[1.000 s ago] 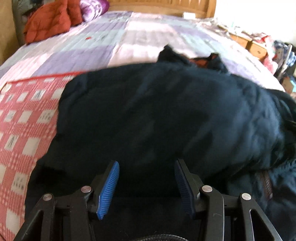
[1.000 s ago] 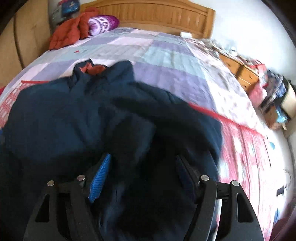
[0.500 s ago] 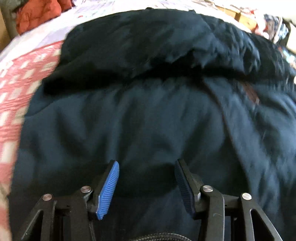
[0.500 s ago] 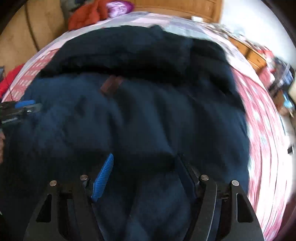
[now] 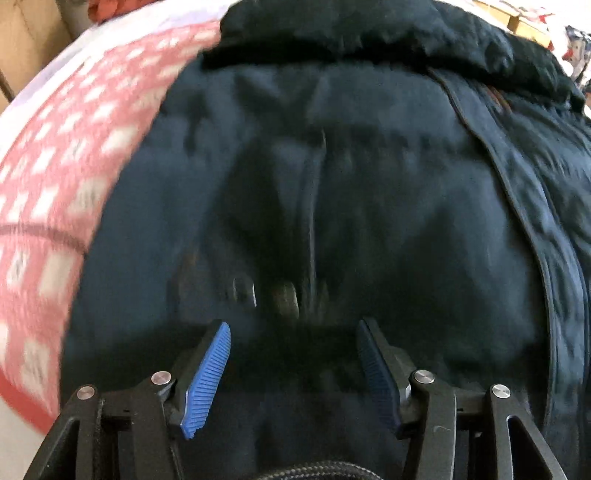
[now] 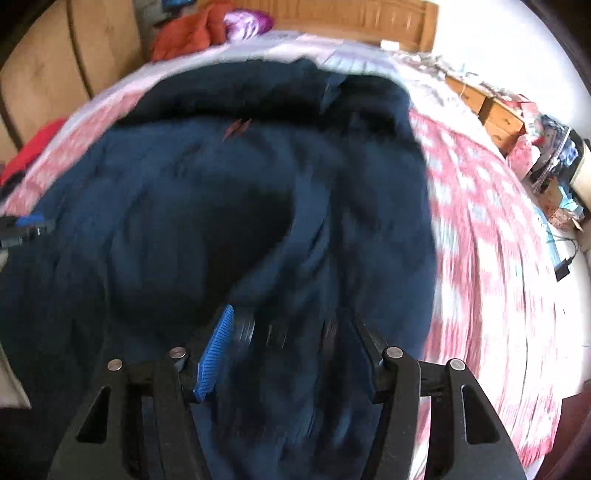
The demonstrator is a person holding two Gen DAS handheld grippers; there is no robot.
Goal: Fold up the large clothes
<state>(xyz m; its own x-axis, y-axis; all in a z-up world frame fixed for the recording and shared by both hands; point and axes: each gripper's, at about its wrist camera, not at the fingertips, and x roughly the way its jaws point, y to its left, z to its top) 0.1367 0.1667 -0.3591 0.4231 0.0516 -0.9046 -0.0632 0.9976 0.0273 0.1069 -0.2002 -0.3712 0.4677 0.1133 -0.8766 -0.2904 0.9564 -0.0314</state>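
Left wrist view, item one: dark navy coat (image 5: 332,192), padded, lying spread on the bed and filling most of the picture; a far portion looks already laid over the body as a darker band along the far edge. Long axis: runs near to far, with the front zip line (image 5: 517,192) slanting along the right side. Near hem sits directly below and ahead of the left gripper (image 5: 293,363), whose jaws are opening with nothing pinched between them; fabric lies beneath the gap, contact cannot be told through the blur.

Right wrist view, same coat (image 6: 207,206): right gripper (image 6: 290,349), jaws parted, nothing visibly clamped, hangs over the near right part of the coat. The left gripper (image 6: 26,227) shows at the far left edge of this picture, over the coat's left side.

Judgement: each hand stands closest to its own near corner of the hem, so the coming move likely turns on taking that hem and carrying it toward the far end.

Surroundings: pink checked bedspread (image 6: 491,236) right of the coat, wooden headboard (image 6: 351,16) far, orange cloth (image 6: 184,31) far left.
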